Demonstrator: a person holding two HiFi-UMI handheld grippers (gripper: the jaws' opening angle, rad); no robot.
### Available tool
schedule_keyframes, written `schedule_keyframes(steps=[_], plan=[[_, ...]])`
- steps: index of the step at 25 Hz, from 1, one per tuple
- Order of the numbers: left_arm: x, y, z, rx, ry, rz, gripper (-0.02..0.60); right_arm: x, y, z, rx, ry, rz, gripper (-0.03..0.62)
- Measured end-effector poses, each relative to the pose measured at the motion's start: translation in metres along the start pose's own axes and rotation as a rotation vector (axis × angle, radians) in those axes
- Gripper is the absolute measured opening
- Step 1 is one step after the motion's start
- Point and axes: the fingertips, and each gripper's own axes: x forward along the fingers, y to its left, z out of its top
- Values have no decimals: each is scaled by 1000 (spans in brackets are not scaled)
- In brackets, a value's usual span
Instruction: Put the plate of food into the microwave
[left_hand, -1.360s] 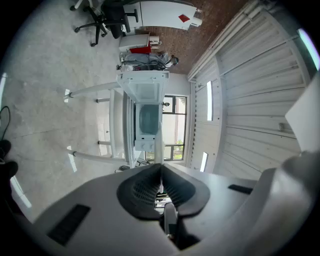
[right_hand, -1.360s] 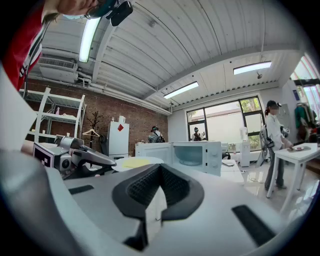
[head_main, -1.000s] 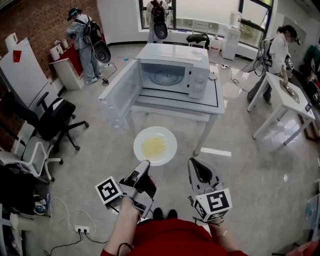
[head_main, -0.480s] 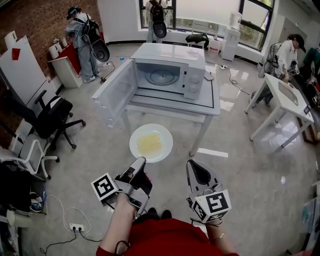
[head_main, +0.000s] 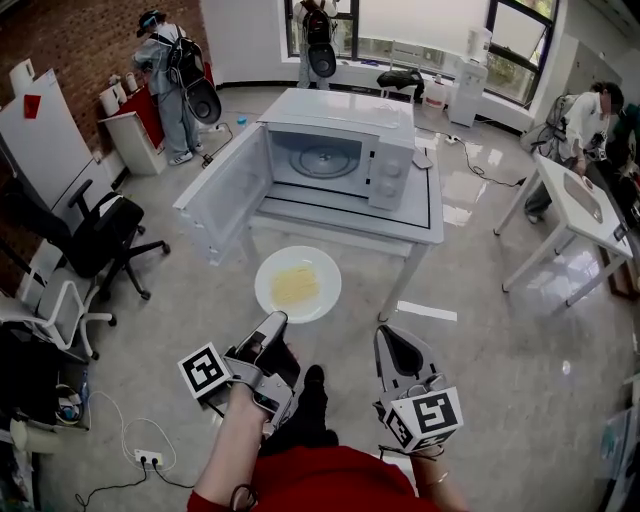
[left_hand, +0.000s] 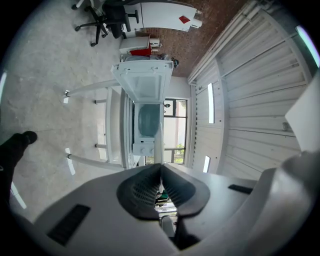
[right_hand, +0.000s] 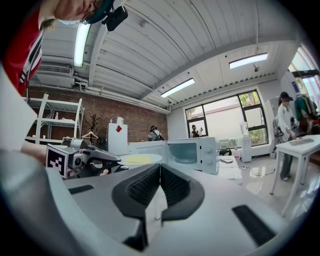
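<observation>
- The plate (head_main: 297, 284), white and round with a flat heap of pale yellow food (head_main: 295, 287) in its middle, is held level in the air in front of the microwave (head_main: 340, 148), outside its cavity and on the person's side of the table (head_main: 420, 222) that the microwave stands on.
- The left gripper (head_main: 274, 321) has its jaws closed on the plate's near rim. In the left gripper view the rim shows as a thin white edge pinched between the ribbed pads, pointing towards the microwave.
- The right gripper (head_main: 386, 334) is beside the plate, on the side away from the microwave's door, and apart from it. Its jaws are pressed together with nothing between them.
- The microwave's door (head_main: 225, 192) is swung wide open to the left, and the glass turntable (head_main: 325, 157) inside is bare. Its dial panel (head_main: 392, 170) is on the right of the opening.
- The person's red top (head_main: 335, 480) and a dark shoe (head_main: 313, 377) show at the bottom of the head view, nearer than the plate.
- To the left of the microwave stands a black office chair (head_main: 100, 238). To its right is a second white table (head_main: 580, 205).
- Beyond the microwave, people stand along the brick wall and the windows.
</observation>
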Motion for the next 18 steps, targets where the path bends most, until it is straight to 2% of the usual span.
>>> schedule_keyframes(steps=[10,18], plan=[[88,10,58,-1,21,-11,18,109,-35,20,-13,-21,23,15],[163,0,106,-10,59,-25,18,192,-62,45,-34,-19,11,15]])
